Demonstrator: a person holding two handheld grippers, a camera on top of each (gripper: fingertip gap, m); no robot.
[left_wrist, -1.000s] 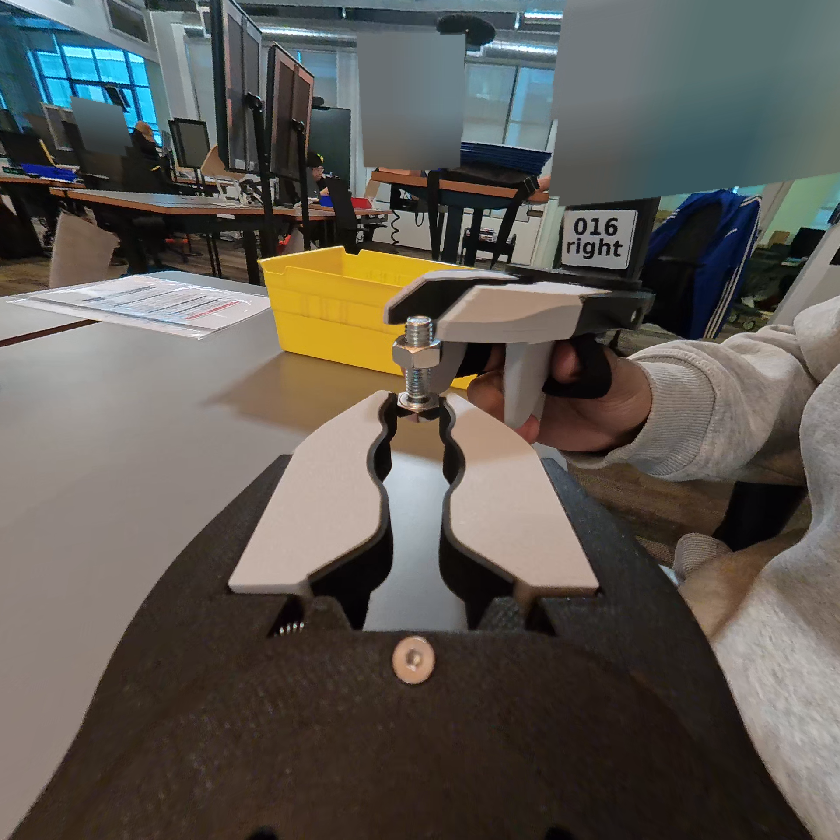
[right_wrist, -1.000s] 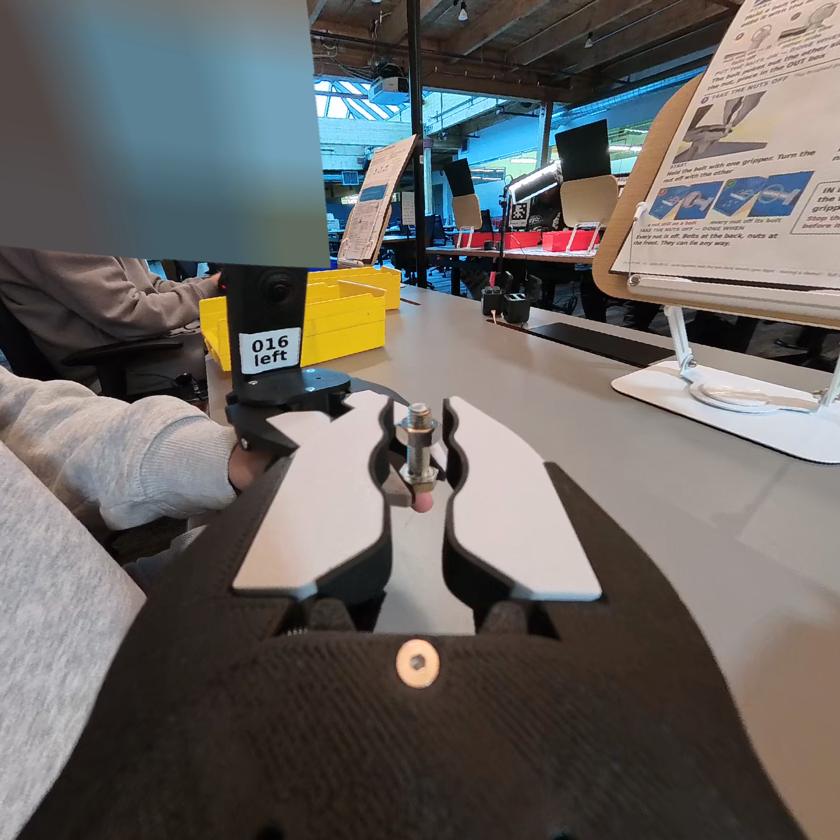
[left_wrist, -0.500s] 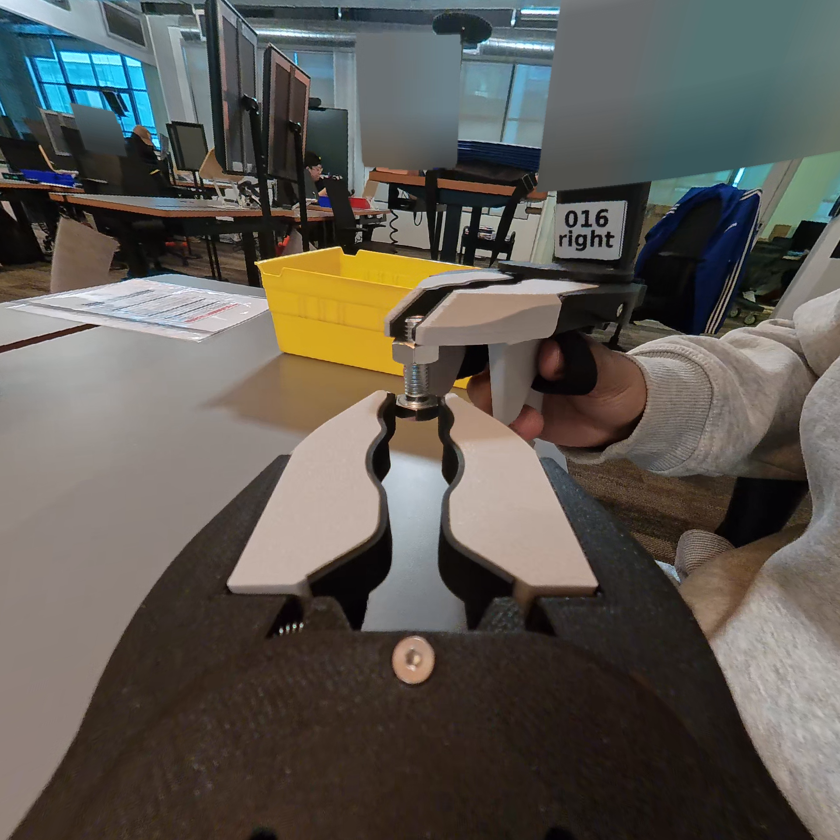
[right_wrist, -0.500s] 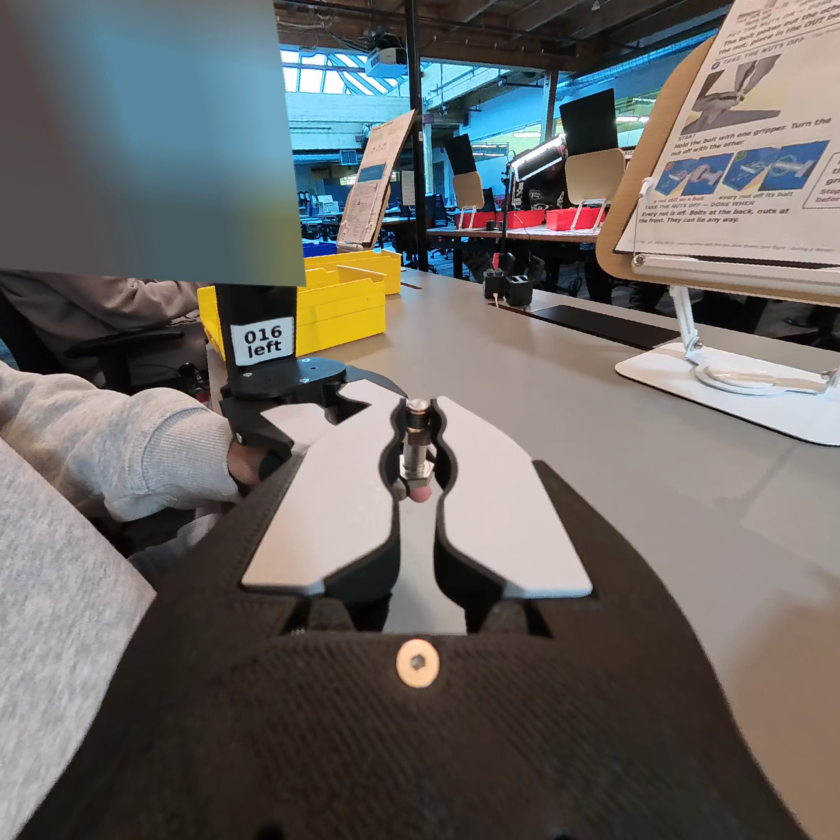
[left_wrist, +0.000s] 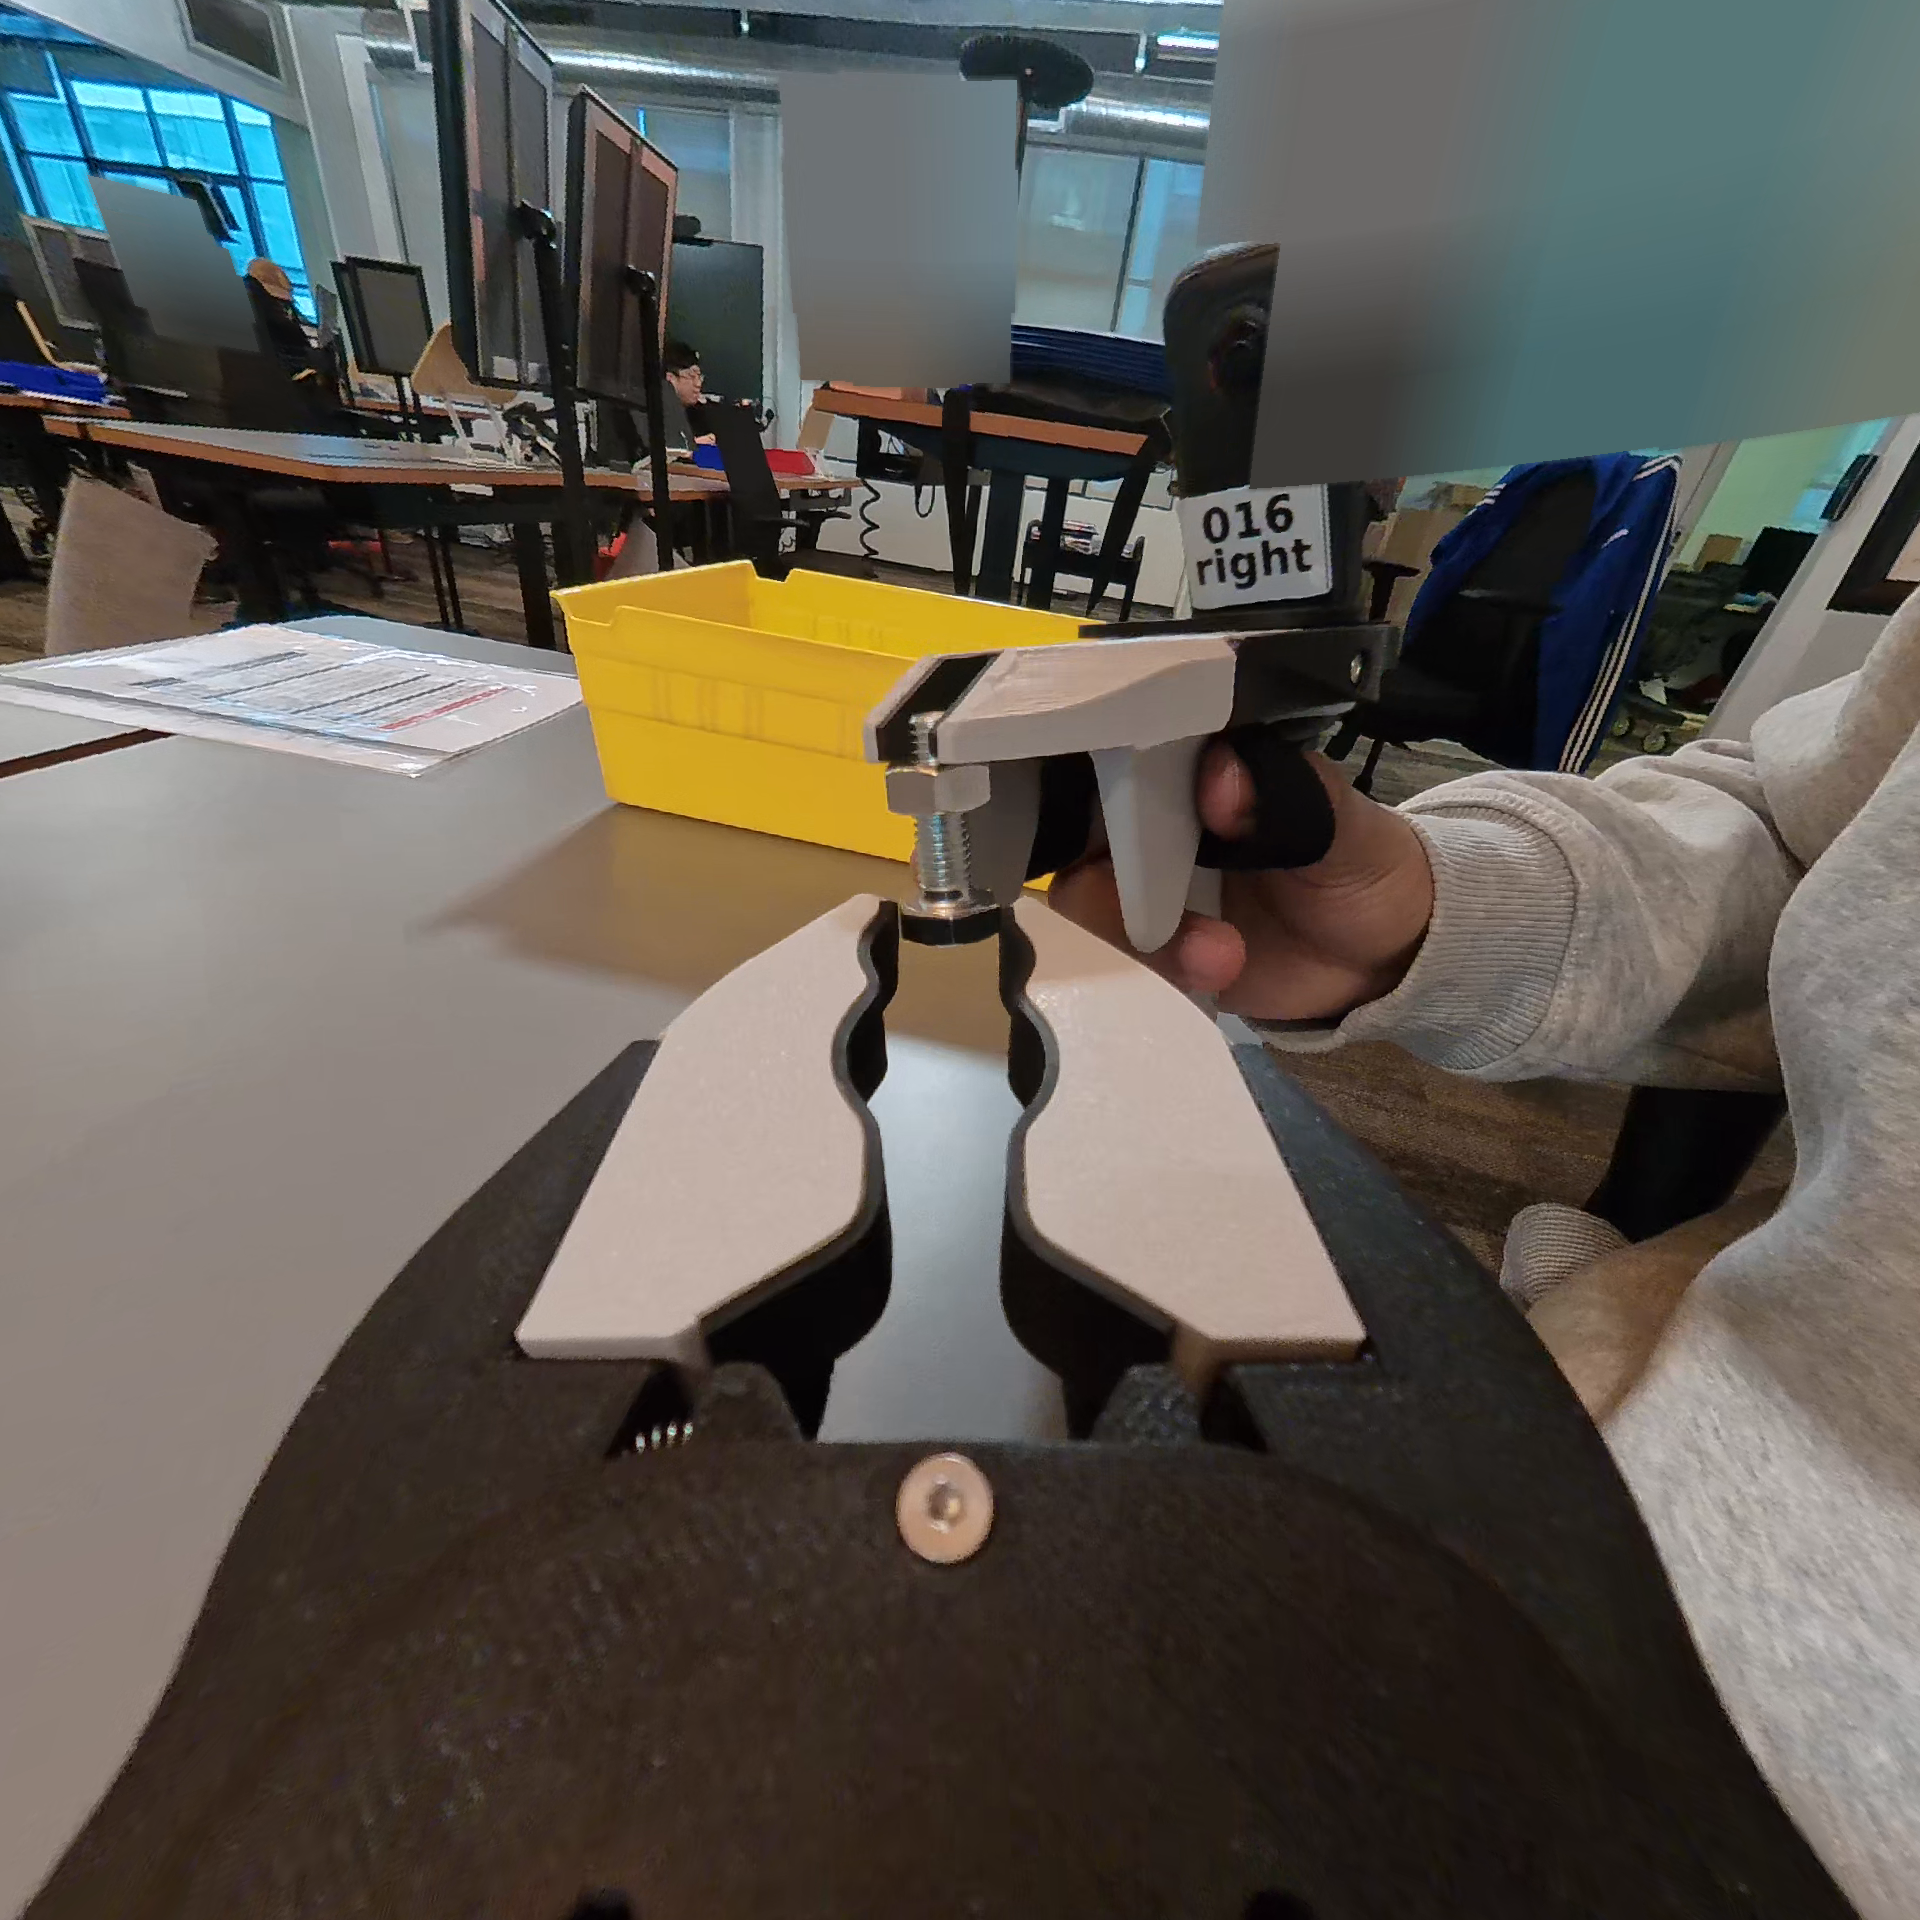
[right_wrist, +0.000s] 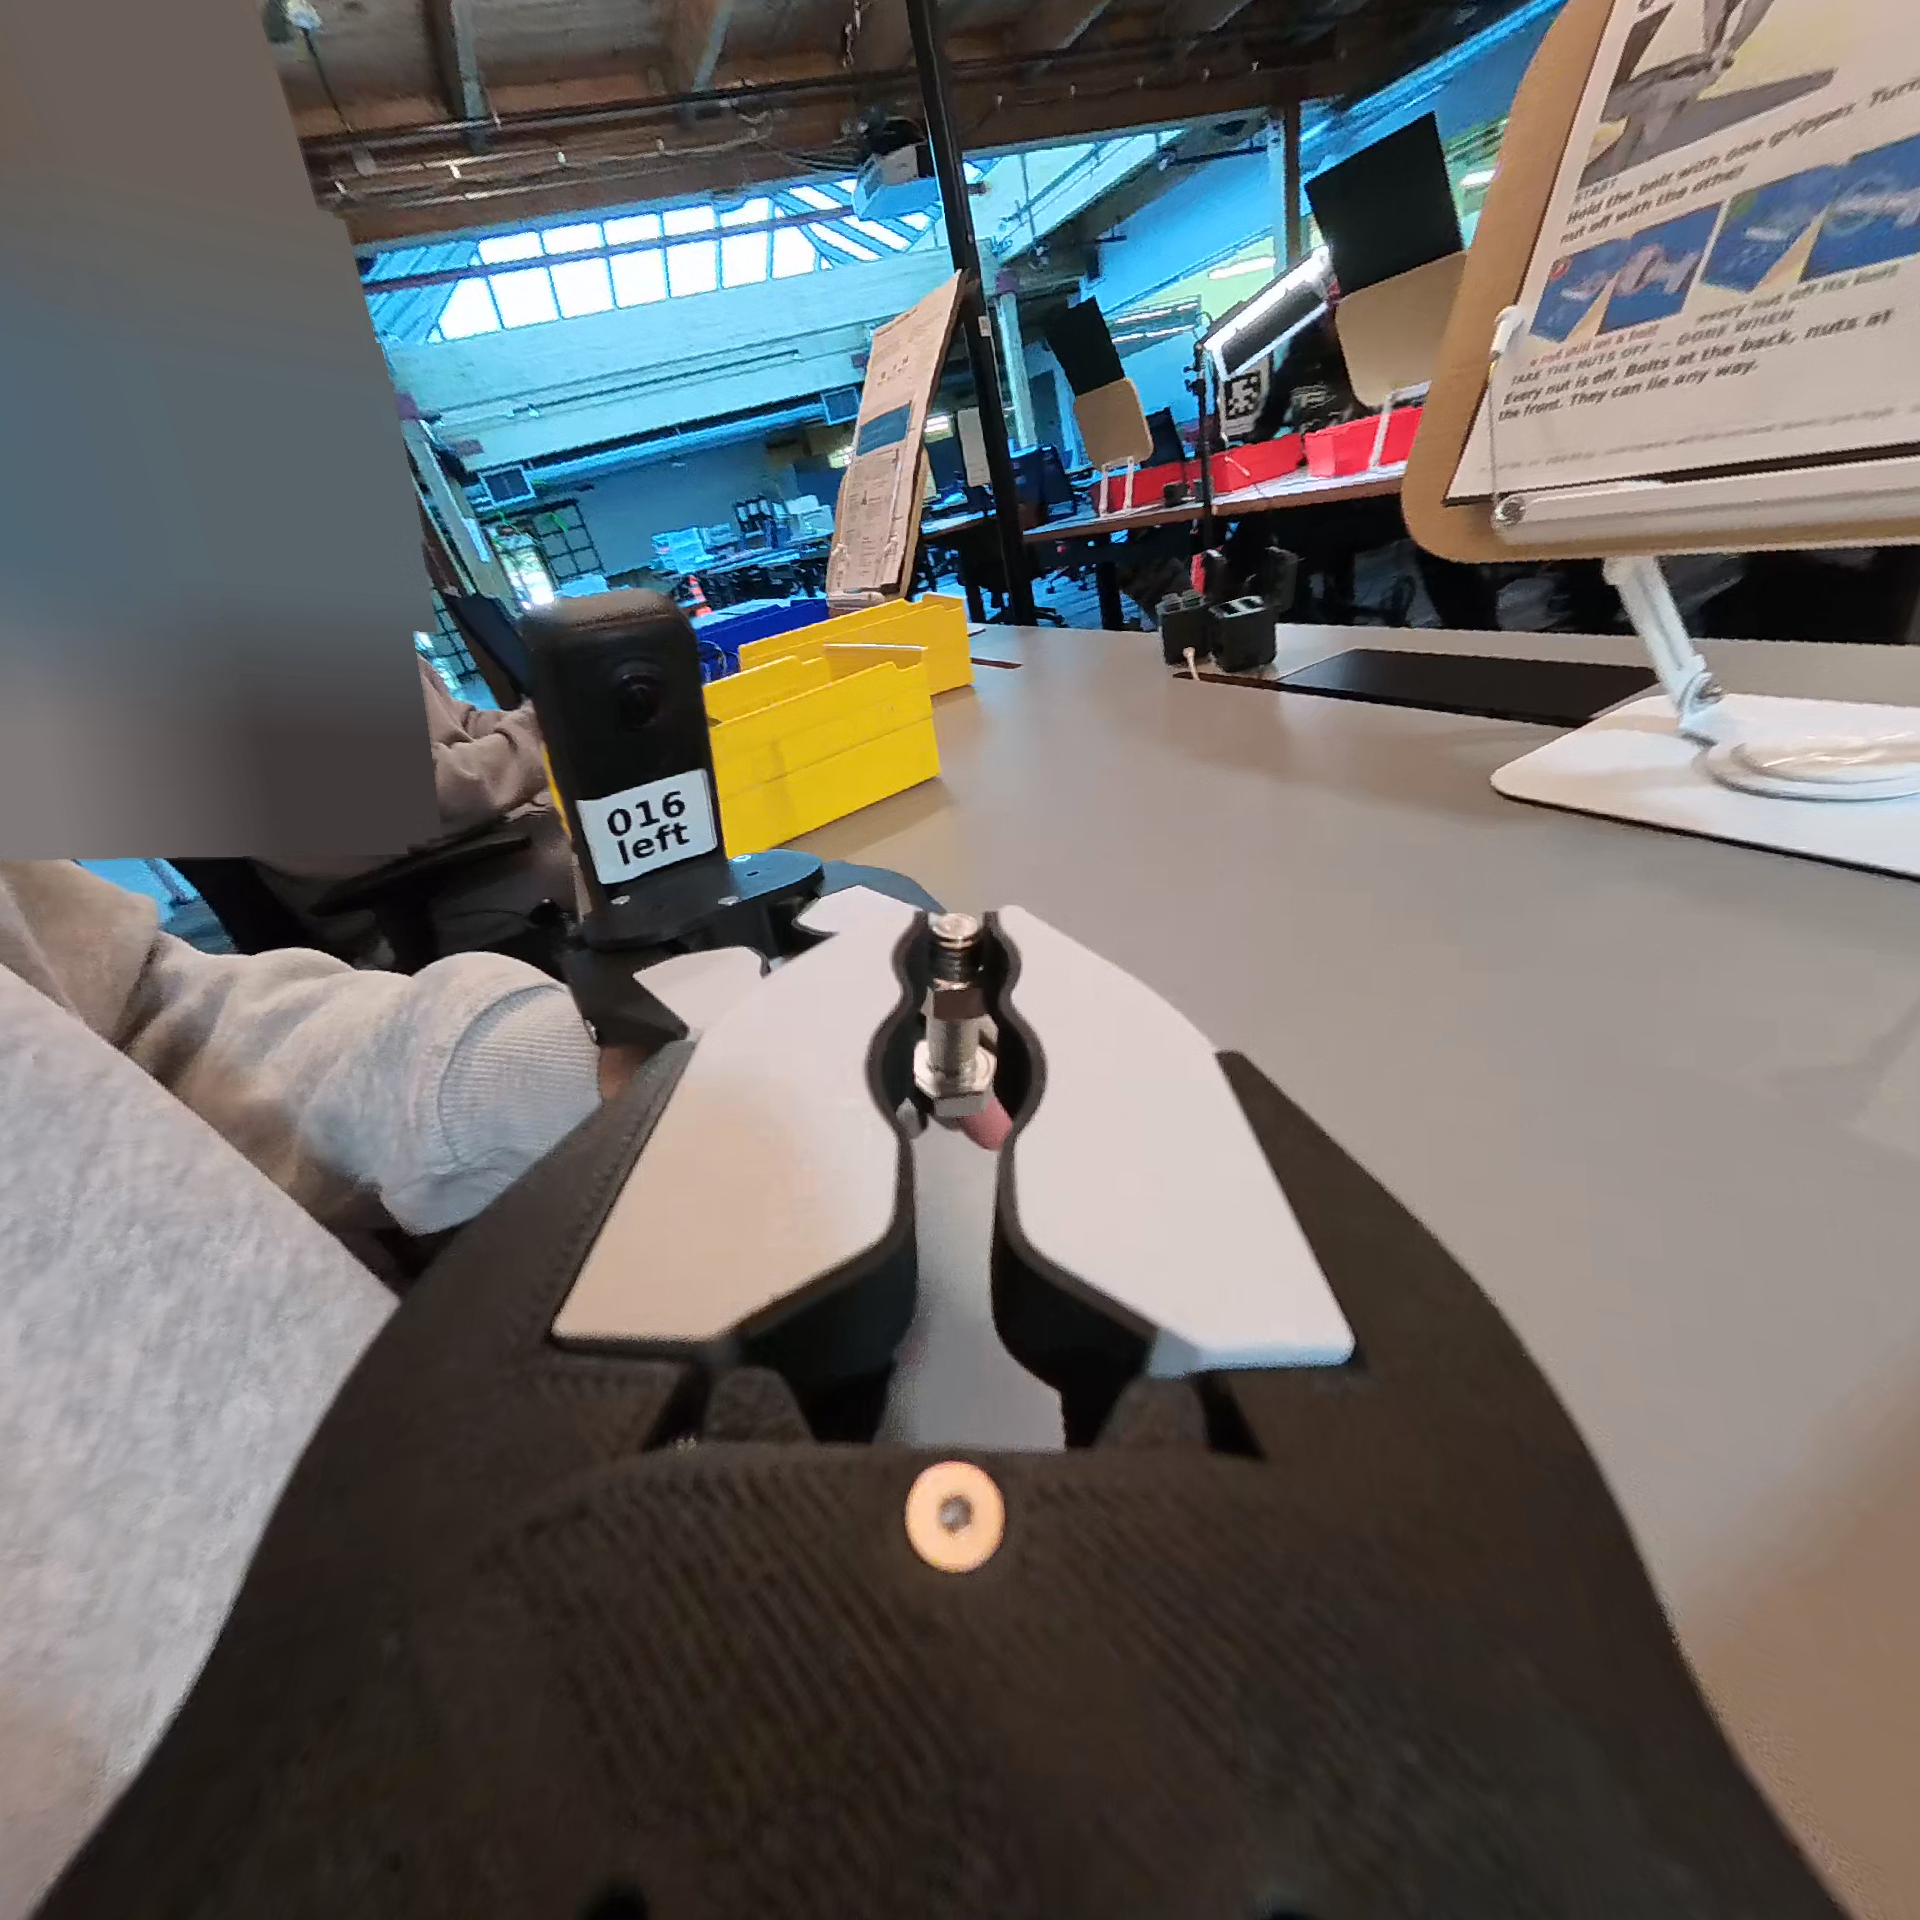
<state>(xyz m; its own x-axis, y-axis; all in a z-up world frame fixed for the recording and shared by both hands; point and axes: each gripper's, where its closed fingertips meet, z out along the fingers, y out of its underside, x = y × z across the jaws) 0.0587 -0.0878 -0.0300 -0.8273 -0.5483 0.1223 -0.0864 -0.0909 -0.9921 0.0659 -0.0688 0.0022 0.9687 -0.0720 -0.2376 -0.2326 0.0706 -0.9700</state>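
Two tools met on one steel bolt (left_wrist: 940, 847) above the grey counter (left_wrist: 260, 987). In the left wrist view, the left tool (left_wrist: 943, 930) pinched the bolt's lower end between its white fingertips (left_wrist: 831, 940), so the bolt stood upright at 12 o'clock from the camera. A hex nut (left_wrist: 938, 790) sat high on the thread. The right tool (left_wrist: 914, 727) came in from 3 o'clock, held in a hand (left_wrist: 1299, 914) with a grey sleeve (left_wrist: 1610, 914), and its fingers were pressed together around the bolt at the nut and the thread just above it; the exact contact was partly hidden. A yellow bin (left_wrist: 748, 707) stood on the counter behind the bolt, toward 11 o'clock. A laminated sheet (left_wrist: 301, 686) lay flat farther off at 10 o'clock.

In the right wrist view, the right tool (right_wrist: 961, 971) was closed on the bolt (right_wrist: 956, 1023), which lay in the notch between its fingers with the threaded tip pointing toward 12 o'clock. The nut (right_wrist: 954, 1003) was pinched between the pads, and the bolt head showed below it, toward 6 o'clock. The left tool (right_wrist: 790, 935), carrying a black camera (right_wrist: 623, 717) with a white label, sat just beside it at 10 o'clock. Yellow bins (right_wrist: 831, 727) stood behind at 11 o'clock. A document stand (right_wrist: 1714, 623) holding a printed sheet occupied the counter at 2 o'clock.
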